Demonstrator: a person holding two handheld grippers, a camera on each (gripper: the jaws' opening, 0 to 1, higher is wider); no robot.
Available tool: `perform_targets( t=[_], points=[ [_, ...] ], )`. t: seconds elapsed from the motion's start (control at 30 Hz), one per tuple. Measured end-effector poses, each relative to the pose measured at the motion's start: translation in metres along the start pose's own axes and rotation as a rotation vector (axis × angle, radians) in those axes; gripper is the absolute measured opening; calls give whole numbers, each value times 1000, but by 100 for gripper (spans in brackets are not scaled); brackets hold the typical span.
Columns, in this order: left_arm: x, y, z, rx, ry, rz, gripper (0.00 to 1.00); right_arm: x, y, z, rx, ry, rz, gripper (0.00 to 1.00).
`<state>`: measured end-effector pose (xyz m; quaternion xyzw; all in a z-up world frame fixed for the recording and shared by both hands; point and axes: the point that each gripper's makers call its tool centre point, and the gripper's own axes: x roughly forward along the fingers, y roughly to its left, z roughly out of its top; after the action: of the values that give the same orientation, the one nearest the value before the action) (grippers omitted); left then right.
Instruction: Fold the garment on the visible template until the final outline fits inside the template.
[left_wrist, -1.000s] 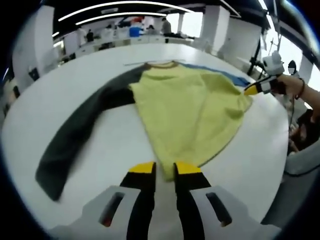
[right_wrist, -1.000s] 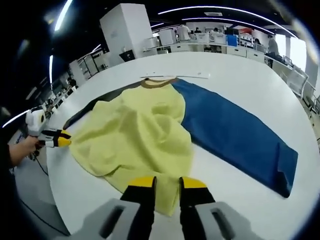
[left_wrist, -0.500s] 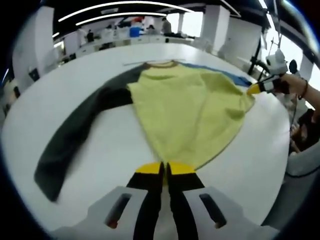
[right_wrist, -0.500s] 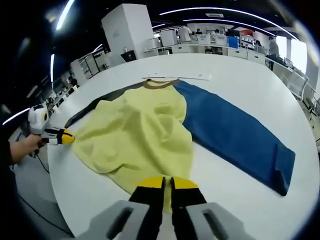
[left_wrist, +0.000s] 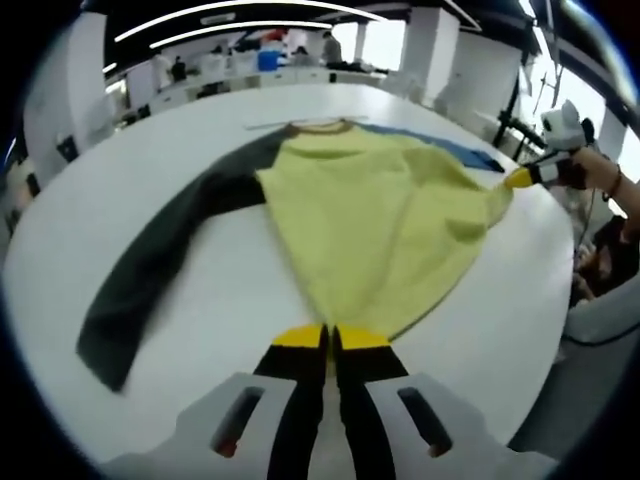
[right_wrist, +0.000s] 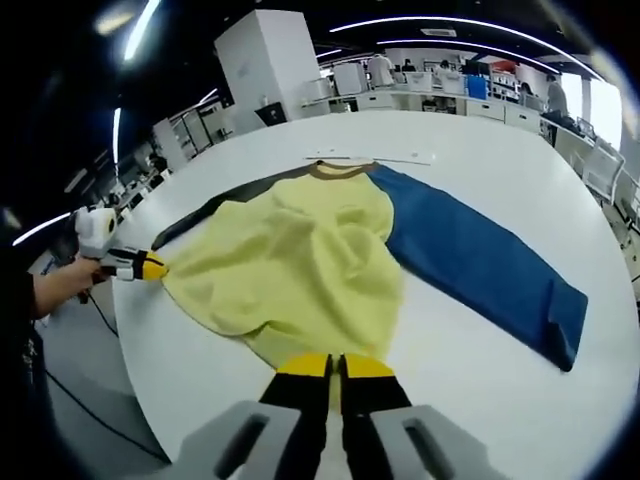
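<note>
A long-sleeved garment lies on a round white table (left_wrist: 190, 330). Its yellow body (left_wrist: 370, 220) is rumpled, with a dark grey sleeve (left_wrist: 150, 270) on one side and a blue sleeve (right_wrist: 480, 265) on the other. My left gripper (left_wrist: 328, 338) is shut on the yellow bottom hem near one corner. In the right gripper view it appears as the left gripper (right_wrist: 150, 267), held by a hand. My right gripper (right_wrist: 335, 365) is shut on the hem's other corner, and the right gripper (left_wrist: 520, 178) also comes into the left gripper view. The brown collar (right_wrist: 340, 169) points away from me.
A thin pale strip (right_wrist: 375, 157) lies on the table just beyond the collar. The table edge (right_wrist: 140, 350) runs close under both grippers. Desks, a white cabinet (right_wrist: 265, 60) and people stand in the far background. A person's hand (left_wrist: 590, 170) holds the right gripper.
Both grippers went from open to shut on the yellow hem. The hem has since been drawn out wider between them, and the body lies a little flatter.
</note>
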<state>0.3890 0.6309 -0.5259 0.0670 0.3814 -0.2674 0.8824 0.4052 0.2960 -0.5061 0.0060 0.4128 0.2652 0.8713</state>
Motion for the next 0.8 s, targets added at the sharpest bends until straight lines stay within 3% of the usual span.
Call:
perform_targets(
  t=[0.1,0.33,0.47,0.8],
  points=[
    [-7,-1,0,-6,-1,-5,0,-6,7,-4,28,-20,29,0],
    [-19,-1,-4,-11,-2,-3,0,-19,26,-23,-17,7,60,0],
    [-26,-5,-7,-86,-9,-19,0,-27,33,-34,-40,23,62,0],
    [-43,-17,-25,-63,27,-31,0,-39,43,-58,-47,41,57,0]
  ],
)
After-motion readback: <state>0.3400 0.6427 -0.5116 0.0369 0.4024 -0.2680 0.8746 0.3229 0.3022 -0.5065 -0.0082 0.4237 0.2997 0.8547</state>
